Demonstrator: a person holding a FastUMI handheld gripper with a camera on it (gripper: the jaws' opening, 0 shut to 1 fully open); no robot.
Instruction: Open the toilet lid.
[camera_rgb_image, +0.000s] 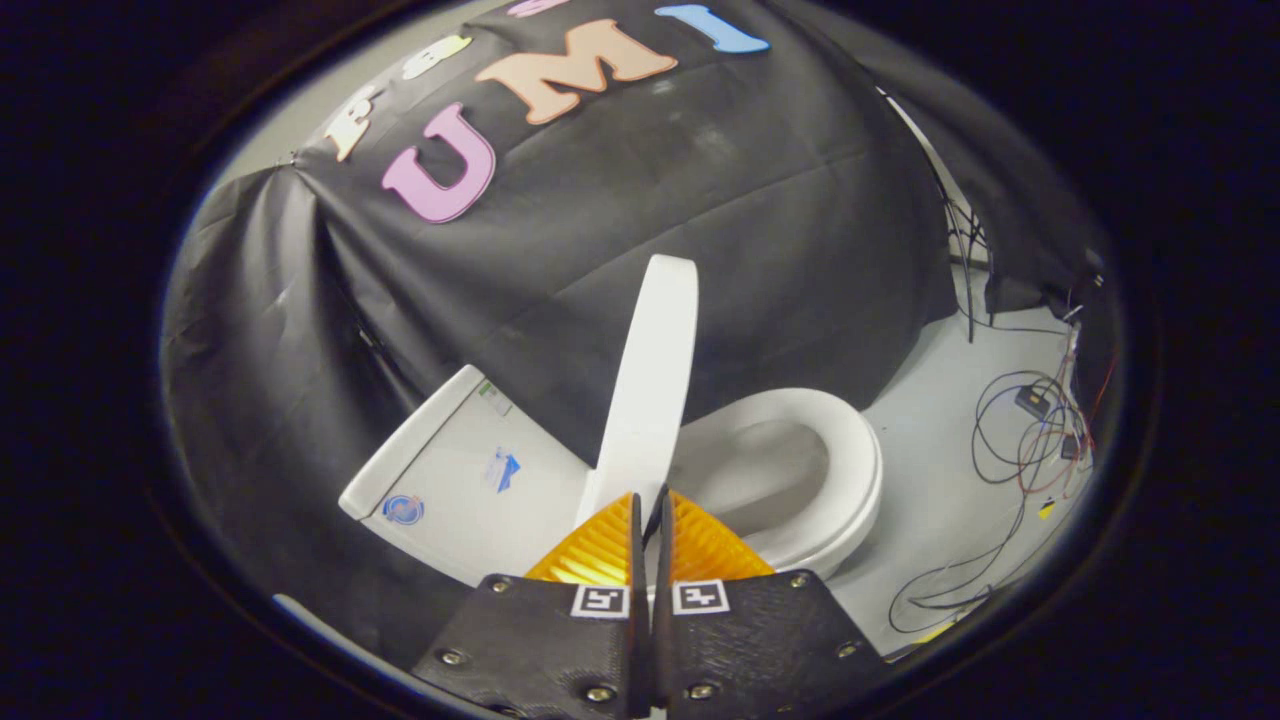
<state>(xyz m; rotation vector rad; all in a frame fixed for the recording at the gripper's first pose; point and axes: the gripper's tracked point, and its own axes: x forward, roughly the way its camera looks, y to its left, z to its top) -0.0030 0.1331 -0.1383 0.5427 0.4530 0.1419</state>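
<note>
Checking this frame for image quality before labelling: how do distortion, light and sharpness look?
Gripper view: strong fisheye bending curves the cloth wall and floor; light is even, dimmer toward the rim; the raised toilet lid and seat are bright but not blown out; the gripper, fingers nearly together ahead of the lid's edge, looks sharp; the cables are slightly soft.

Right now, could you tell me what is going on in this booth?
A person is working a handheld gripper on a toilet. The toilet lid stands raised, close to upright, seen edge-on just ahead of the fingers, which are closed together with nothing between them. The seat and bowl lie open beside it, the tank on the other side. Loose cables trail across the floor.
</note>
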